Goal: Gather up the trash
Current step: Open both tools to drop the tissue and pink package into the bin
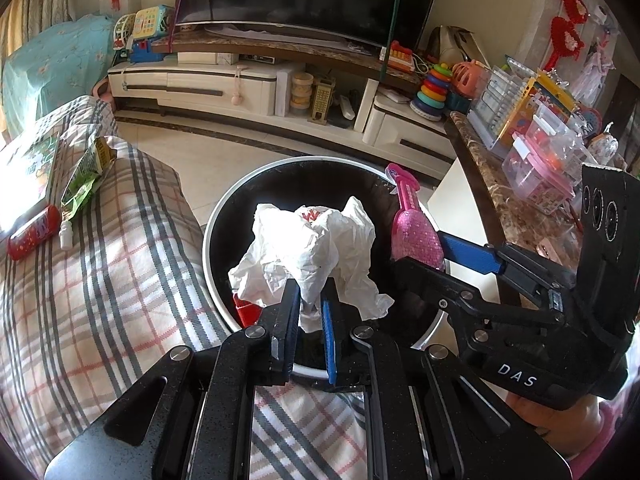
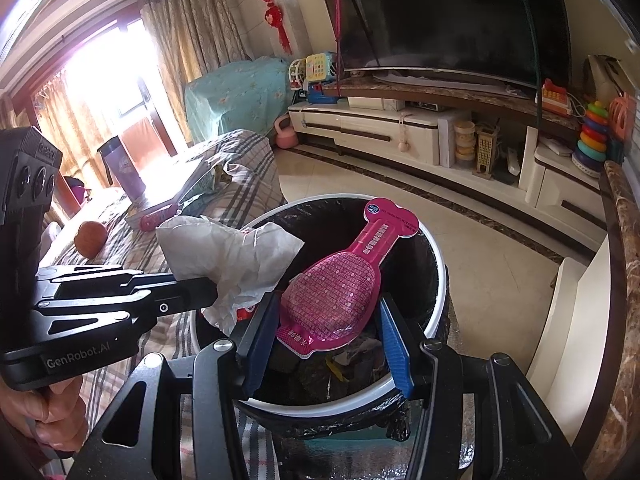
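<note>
Crumpled white paper [image 1: 308,248] and a pink sachet [image 2: 340,284] are the trash in hand, and both hang directly above the mouth of the black-lined trash bin [image 1: 218,216], so the drop that seems to come next is straight down for each. The paper sits on the bin's left half, pinched by its lower tail in the left hand-held gripper [image 1: 310,312], whose pads are clamped tight on it. The sachet lies over the right half, its long axis running away from the right hand-held gripper [image 2: 326,324], narrow neck pointing toward the far rim; the pads bracket its wide end and appear to grip it by the edges. Neither piece rests on the rim. The plaid-covered sofa [image 1: 100,260] beside the bin carries a green packet [image 1: 86,178], nearer the left hand.
</note>
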Demonstrator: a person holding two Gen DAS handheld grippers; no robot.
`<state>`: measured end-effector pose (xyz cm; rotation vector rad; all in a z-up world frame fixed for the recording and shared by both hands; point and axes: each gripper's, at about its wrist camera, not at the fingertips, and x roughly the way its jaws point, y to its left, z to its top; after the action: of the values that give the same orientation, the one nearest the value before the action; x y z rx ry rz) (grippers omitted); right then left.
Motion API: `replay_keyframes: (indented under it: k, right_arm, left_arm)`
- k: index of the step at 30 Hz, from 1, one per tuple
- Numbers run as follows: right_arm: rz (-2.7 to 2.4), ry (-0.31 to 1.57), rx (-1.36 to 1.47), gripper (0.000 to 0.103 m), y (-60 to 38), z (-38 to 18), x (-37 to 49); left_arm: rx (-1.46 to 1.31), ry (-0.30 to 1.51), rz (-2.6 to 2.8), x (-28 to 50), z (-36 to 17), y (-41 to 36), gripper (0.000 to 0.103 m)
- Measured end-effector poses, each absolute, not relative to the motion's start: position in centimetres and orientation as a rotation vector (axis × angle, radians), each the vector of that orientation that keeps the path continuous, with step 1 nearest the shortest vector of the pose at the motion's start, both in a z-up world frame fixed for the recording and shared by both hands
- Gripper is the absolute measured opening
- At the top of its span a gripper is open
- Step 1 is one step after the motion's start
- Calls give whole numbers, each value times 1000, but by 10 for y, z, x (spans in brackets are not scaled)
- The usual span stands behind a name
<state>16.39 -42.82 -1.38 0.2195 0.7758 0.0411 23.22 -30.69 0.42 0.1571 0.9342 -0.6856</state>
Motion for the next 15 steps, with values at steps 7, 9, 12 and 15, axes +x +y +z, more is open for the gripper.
replay_keyframes:
  k: [7,9,12,15]
  right_arm:
    - [36,781,217,51,-432,-15,166]
    - [36,782,217,52,-432,-15,167]
    - [39,782,218,54,-433,-15,168]
    - [37,777,222,62,-434,-15,166]
  left_arm:
    - [162,941,-682,237,4,-310,13]
    - [161,950,-678,239,3,-311,24]
    - [160,941,-671,239,5,-310,43]
    - [151,925,-669,237,8,-306,51]
